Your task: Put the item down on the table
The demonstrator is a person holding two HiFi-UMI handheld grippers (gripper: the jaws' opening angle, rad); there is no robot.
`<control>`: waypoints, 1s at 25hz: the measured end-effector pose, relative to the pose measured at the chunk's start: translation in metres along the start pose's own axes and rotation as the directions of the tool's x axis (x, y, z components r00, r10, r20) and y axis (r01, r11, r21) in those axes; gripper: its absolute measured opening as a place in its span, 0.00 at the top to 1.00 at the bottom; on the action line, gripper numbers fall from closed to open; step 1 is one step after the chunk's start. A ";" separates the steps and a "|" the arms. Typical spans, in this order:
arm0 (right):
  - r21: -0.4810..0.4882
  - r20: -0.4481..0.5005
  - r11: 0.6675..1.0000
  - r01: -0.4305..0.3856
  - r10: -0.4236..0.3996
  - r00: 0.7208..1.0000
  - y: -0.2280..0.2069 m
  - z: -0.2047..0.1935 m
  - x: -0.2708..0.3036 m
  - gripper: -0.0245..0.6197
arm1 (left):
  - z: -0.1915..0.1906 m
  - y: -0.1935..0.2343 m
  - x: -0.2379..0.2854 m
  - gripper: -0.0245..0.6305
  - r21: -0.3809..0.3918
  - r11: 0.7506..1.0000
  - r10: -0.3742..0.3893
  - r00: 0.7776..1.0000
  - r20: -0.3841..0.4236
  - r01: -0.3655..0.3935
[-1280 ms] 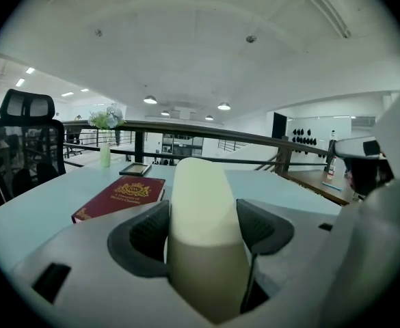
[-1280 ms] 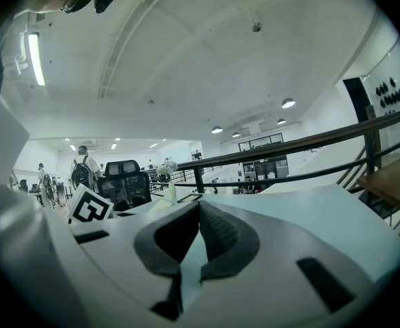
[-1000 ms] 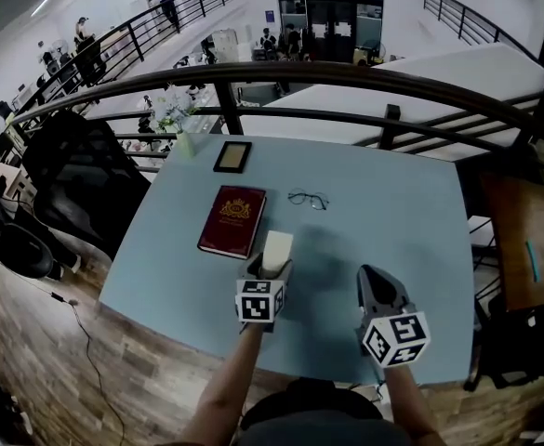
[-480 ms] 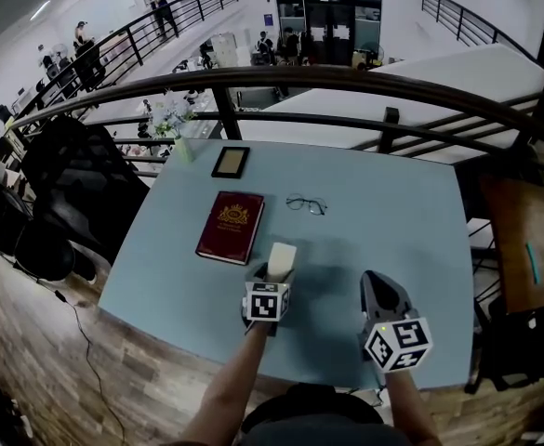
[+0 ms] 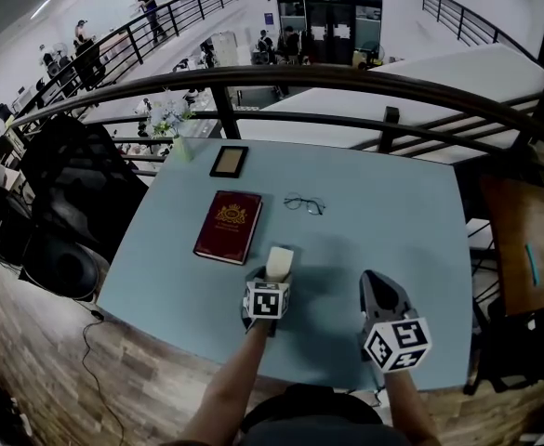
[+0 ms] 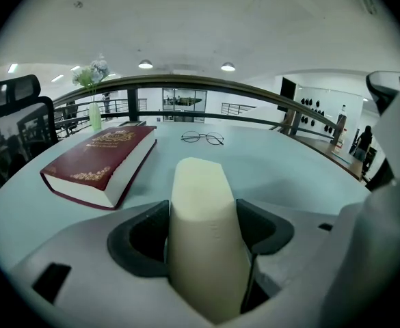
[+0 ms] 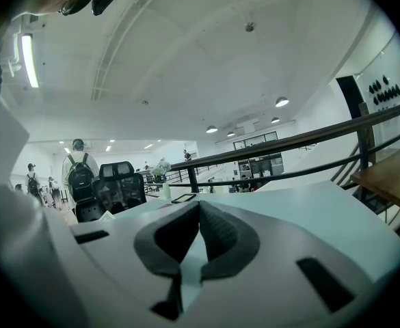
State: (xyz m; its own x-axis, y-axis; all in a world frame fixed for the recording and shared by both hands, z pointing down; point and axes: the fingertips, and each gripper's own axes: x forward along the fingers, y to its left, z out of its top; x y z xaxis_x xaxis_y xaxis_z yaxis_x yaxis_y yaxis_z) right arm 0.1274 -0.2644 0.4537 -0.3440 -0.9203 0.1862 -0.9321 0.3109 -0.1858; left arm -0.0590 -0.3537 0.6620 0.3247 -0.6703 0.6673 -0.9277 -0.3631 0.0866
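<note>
1. Block (image 6: 200,217), cream, with rounded edges, sits clamped in the left tool (image 5: 273,277). The dark pads press its two long sides, and its far end pokes out past the jaw tips.
2. Position: the block is over the near part of the pale blue surface (image 5: 392,212), just right of the near corner of the red book (image 5: 229,226). The left gripper view looks low along the surface, so the block is likely close to it. No view settles whether it touches.
3. Right tool (image 5: 376,286): pads pressed together at the tips with nothing between them. It hangs above the near right of the surface, apart from the left tool.
4. Other things: glasses (image 5: 306,203) beyond the block, a small dark frame (image 5: 229,160) beyond the book, and a vase of flowers (image 5: 180,142) at the far left edge.
5. Handling, as a judgement: the matte skin and soft edges suggest foam or something similar. It is probably light, with a little give, and not fragile. It should grip well against the pads and is unlikely to slip.
6. The hold on the long sides near the middle looks sound. A light block could cling to one pad or tip over when released, so it should rest flat before the jaws part.
7. Task stage: the item is not yet set down, and the surface under it is bare.
</note>
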 end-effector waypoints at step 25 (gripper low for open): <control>0.004 -0.002 1.000 -0.031 0.031 1.000 0.002 0.000 -0.006 0.96 | 0.003 -0.003 0.002 0.49 0.032 0.999 0.019 0.998 -0.061 -0.017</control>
State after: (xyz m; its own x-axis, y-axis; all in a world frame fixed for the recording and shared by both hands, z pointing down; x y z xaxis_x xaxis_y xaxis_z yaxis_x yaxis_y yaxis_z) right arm 0.1279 -0.2587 0.4527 -0.3727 -0.9099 0.1820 -0.9206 0.3381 -0.1953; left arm -0.0553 -0.3560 0.6610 0.2956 -0.6363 0.7125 -0.9266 -0.3724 0.0518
